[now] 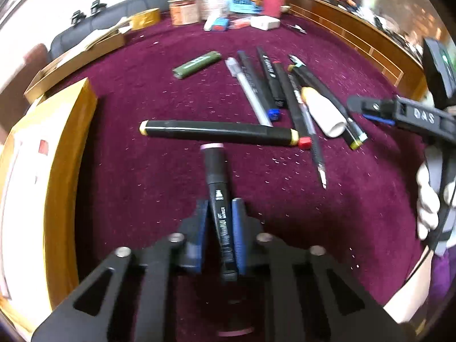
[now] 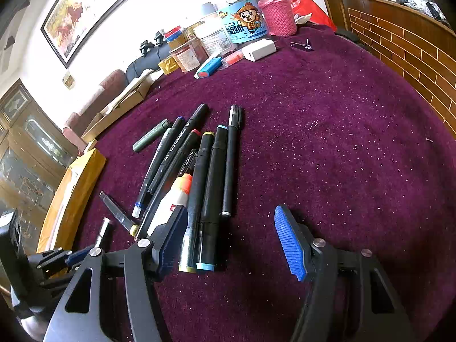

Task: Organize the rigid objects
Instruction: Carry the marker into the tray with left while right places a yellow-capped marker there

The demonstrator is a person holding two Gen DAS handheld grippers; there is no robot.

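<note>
Markers and pens are the things being sorted on the maroon-covered surface (image 1: 142, 199). At the far left a yellow box (image 1: 71, 148) is seen along the surface's edge. Next, the left tool (image 1: 219, 228) is pressed together on a black art marker (image 1: 218, 196) with a pink cap, which is pinched between the blue pads and points away from the camera. Just beyond it, a yellow-capped marker (image 1: 219, 132) is laid crosswise, apart from the rest, and a green lighter (image 1: 198, 64) is left alone further back. To the right, a row of pens (image 2: 199, 171) is gathered side by side, with a white glue bottle (image 2: 171, 199) lying among them. The right tool (image 2: 228, 239) is held spread over the near ends of that row, nothing being pinched; a yellow-ended and a blue-ended marker lie between its pads.

The task is judged partly done: most pens are lined up, while the held marker, the crosswise marker and probably the lighter are left to be placed. The crosswise marker is judged to lie in the way of the held one, and the glue bottle breaks the row. Jars, a white charger (image 2: 260, 50) and nail clippers (image 2: 303, 45) are crowded at the back, well apart.
</note>
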